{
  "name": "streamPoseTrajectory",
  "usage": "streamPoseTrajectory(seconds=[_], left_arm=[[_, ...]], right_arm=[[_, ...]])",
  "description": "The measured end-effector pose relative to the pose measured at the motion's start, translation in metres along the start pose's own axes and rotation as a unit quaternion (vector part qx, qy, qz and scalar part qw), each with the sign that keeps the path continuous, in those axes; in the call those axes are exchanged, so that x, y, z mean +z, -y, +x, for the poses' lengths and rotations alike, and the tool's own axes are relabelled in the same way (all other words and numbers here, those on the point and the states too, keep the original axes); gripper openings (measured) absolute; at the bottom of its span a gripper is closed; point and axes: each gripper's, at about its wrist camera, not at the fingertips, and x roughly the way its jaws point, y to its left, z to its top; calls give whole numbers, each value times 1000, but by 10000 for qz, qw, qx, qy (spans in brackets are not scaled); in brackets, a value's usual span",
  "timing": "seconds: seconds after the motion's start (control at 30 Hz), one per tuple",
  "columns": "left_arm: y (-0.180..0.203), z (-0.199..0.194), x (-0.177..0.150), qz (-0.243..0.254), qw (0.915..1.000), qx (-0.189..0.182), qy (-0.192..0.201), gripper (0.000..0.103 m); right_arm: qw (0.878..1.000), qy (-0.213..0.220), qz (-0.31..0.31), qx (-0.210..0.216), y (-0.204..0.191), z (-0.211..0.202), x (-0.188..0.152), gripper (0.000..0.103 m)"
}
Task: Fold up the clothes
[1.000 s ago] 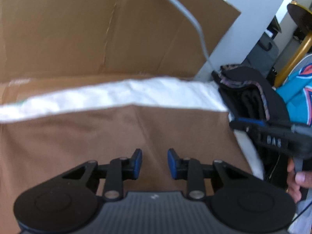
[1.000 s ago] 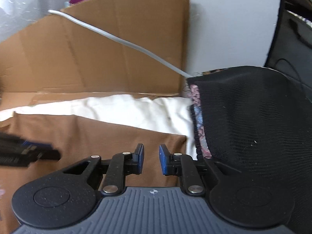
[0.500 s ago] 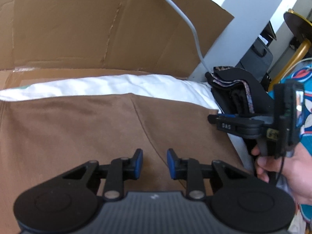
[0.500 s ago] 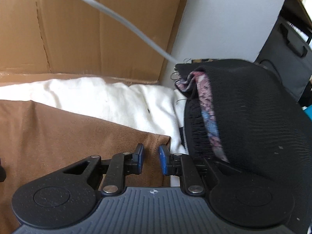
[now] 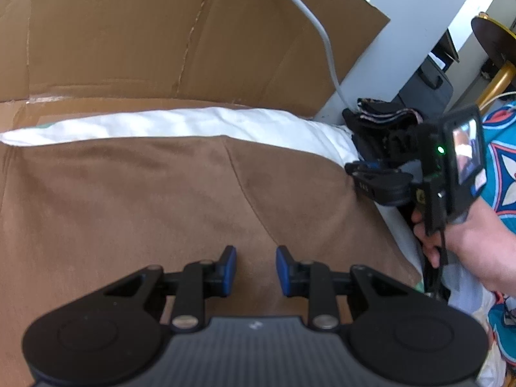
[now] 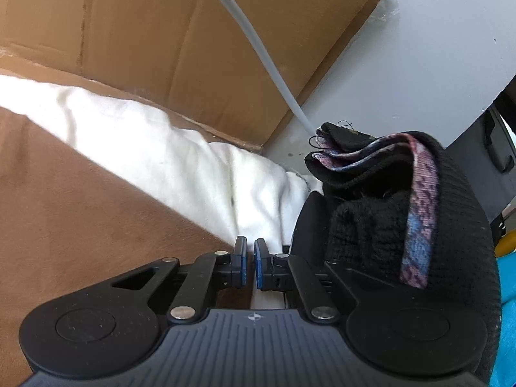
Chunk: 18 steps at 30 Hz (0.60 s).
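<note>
A brown garment (image 5: 154, 200) lies spread flat on a white sheet (image 5: 180, 122). My left gripper (image 5: 253, 269) hovers open over its near middle, with nothing between the blue pads. My right gripper (image 5: 353, 171), held by a hand (image 5: 429, 242), sits at the garment's far right corner. In the right wrist view the right gripper (image 6: 251, 266) has its jaws almost together right on the edge of the brown garment (image 6: 80, 209), where it meets the white sheet (image 6: 193, 167). The cloth between the pads is hidden.
Cardboard panels (image 5: 161, 32) stand behind the sheet, with a grey cable (image 5: 325, 38) running down across them. A folded black knit garment with a patterned band (image 6: 416, 213) is stacked just right of the right gripper. A white wall (image 6: 419, 64) rises behind it.
The right gripper has dropped toward the brown garment's right corner and its jaws have narrowed from open to nearly together. The left gripper has stayed open and shifted slightly over the cloth.
</note>
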Motion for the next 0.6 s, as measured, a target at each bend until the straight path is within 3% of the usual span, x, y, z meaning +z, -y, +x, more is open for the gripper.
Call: streamPoseTrajectory(seconds=[0.23, 0.4, 0.6], left_arm=[[13, -6, 4, 135, 9998, -151, 68, 28], [25, -9, 1, 205, 9994, -293, 26, 28], [42, -10, -8, 336, 9985, -411, -105, 27]], right_arm=[[9987, -105, 331, 371, 16, -4, 11, 7], [9925, 173, 525, 1091, 26, -46, 5, 18], [9804, 266, 498, 1887, 22, -89, -30, 19]])
